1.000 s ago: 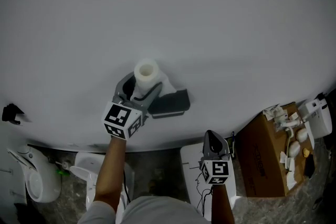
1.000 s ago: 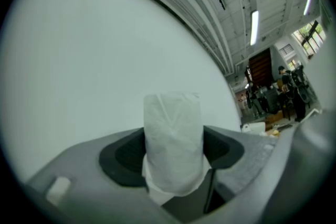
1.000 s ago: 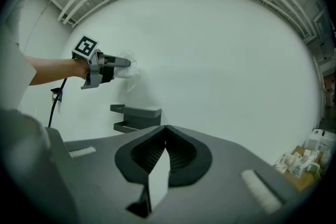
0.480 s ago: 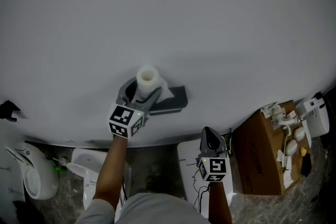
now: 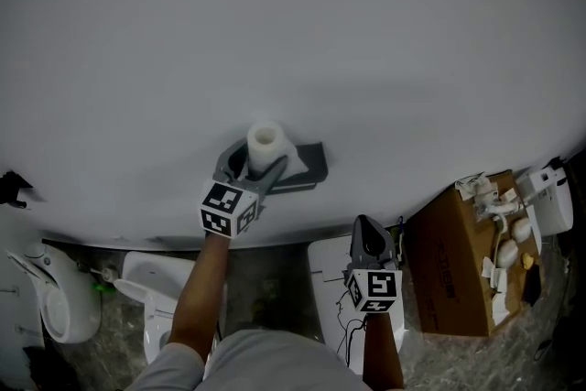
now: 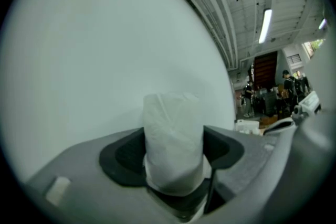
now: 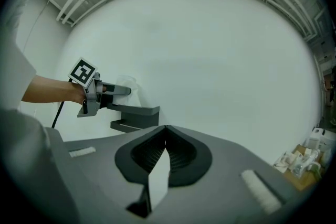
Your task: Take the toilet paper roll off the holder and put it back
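A white toilet paper roll point(image 5: 265, 145) stands upright between the jaws of my left gripper point(image 5: 259, 162), which is shut on it. In the left gripper view the roll point(image 6: 173, 149) fills the gap and both dark pads press its sides. The roll sits right at the left end of the dark grey wall holder point(image 5: 307, 162), overlapping it. My right gripper point(image 5: 368, 238) hangs lower and to the right, away from the holder, shut with nothing in it. From the right gripper view the holder point(image 7: 134, 117) juts from the white wall, with the left gripper point(image 7: 118, 93) and roll point(image 7: 127, 86) at its left end.
An open cardboard box point(image 5: 458, 261) with small white items stands at the lower right, a white device point(image 5: 549, 201) beside it. A white toilet point(image 5: 55, 316) is at the lower left, a white box point(image 5: 330, 279) below my right gripper. A small black hook point(image 5: 11, 188) is on the wall at far left.
My left gripper has carried the roll a little to the right and toward the wall, closer over the holder. The right gripper has barely moved.
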A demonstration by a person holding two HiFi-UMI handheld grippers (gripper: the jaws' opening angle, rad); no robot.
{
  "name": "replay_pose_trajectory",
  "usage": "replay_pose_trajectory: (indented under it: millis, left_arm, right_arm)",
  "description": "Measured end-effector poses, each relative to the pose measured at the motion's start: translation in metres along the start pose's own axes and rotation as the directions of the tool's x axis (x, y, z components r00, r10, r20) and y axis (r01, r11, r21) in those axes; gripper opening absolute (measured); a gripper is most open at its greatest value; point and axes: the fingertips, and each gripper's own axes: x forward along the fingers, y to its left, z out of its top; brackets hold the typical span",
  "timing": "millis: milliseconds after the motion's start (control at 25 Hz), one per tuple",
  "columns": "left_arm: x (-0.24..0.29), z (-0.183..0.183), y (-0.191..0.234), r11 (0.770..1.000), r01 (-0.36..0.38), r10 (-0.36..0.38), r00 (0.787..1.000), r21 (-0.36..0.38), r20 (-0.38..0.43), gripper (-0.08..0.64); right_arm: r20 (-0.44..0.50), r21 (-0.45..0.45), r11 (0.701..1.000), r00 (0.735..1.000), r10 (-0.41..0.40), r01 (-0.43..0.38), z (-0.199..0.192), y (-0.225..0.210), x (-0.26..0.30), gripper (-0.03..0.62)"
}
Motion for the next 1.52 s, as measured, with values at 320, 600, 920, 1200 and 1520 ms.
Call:
replay_pose_trajectory:
  millis: [320,600,920,1200,1520]
  left_arm:
    - [0.003,-0.005,0.001,1.000,0.005,-0.004,0.999,-0.017,0.050,0.311]
    - [0.003,-0.006,0.001,1.000,0.008,-0.007,0.998,-0.015,0.059,0.312]
    - [-0.001,-0.014,0.000,1.000,0.005,-0.005,1.000,0.010,0.015,0.336]
    - [-0.018,-0.012,0.001,1.000,-0.008,0.008,1.000,0.010,0.014,0.351]
    - [-0.052,0.000,0.000,0.999,-0.038,0.037,0.999,0.022,0.038,0.350]
  right_arm:
    - [-0.017,0.001,1.000,1.000,-0.017,0.017,-0.006,-0.007,0.005,0.000]
    - [-0.025,0.009,1.000,0.999,-0.029,0.029,-0.008,-0.010,0.007,0.000]
    - [-0.027,0.023,0.999,0.999,-0.035,0.035,-0.007,-0.010,0.004,0.000]
    - [-0.028,0.020,0.999,0.999,-0.035,0.036,-0.005,-0.006,0.000,0.001]
    - [-0.009,0.012,1.000,1.000,-0.019,0.019,0.004,0.007,-0.003,0.001]
